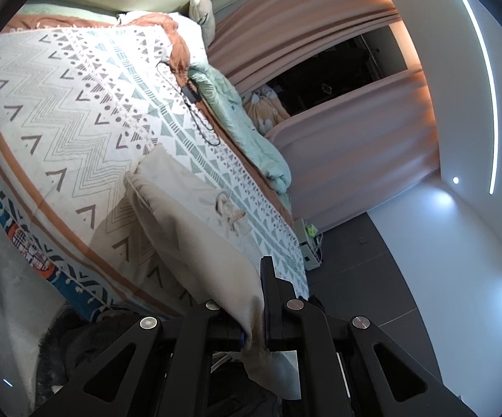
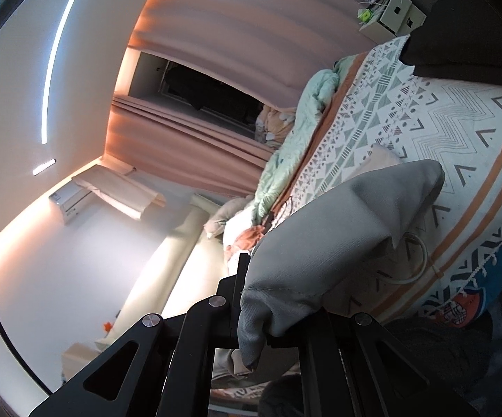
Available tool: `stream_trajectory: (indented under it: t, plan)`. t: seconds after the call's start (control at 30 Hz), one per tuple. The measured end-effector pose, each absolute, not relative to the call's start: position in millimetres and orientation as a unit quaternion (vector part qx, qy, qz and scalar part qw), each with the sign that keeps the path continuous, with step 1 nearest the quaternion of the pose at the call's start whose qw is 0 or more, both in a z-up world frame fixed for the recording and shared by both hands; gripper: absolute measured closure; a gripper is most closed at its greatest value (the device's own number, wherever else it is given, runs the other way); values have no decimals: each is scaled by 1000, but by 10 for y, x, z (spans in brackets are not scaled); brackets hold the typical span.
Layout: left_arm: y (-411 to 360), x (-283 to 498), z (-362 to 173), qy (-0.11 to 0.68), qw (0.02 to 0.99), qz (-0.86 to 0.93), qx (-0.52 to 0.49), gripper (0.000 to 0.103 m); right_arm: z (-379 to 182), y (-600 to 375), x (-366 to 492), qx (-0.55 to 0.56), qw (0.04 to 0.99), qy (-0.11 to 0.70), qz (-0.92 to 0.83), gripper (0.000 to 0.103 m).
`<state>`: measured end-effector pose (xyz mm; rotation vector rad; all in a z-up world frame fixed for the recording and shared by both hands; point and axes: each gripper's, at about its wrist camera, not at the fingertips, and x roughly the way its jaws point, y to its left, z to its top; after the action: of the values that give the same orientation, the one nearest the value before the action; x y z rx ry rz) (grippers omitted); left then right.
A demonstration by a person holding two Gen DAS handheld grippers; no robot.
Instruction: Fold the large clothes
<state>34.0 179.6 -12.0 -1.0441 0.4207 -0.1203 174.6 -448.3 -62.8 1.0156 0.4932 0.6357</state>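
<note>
Bed with patterned cover fills both views. Garment, beige-grey, lies partly on the cover and partly lifted toward the grippers; a print shows on its flat part. Left gripper pinches one edge of it, jaws pressed on cloth. Right gripper pinches another bunched edge, cloth draped over the fingers. Judgement: fold is mid-way at best, cloth raised, not yet laid over; smoothing and further folds remain.

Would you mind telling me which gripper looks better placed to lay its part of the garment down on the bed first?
Probably the left gripper: its beige garment already trails onto the patterned bedspread. The right gripper holds a bunched fold lifted above it.
</note>
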Motion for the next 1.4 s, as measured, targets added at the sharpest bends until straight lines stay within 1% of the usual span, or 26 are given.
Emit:
stream_trajectory:
  t: [0.37, 0.53, 0.87, 1.1, 1.4]
  plan:
    - [1804, 743, 230, 200, 850, -55, -485, 96, -493, -4496, 2194, 502, 779, 232, 297, 95]
    - [1832, 1010, 362, 195, 853, -47, -481, 96, -328, -4426, 2514, 494, 785, 232, 294, 95]
    - [1968, 1830, 484, 207, 864, -16, -459, 96, -241, -4252, 3297, 468, 807, 232, 276, 95]
    - [2055, 2471, 415, 225, 869, -1, -440, 96, -365, -4120, 3929, 479, 806, 236, 256, 95]
    - [2256, 3295, 19, 264, 857, 40, -441, 96, -713, -3798, 4798, 502, 795, 274, 202, 95]
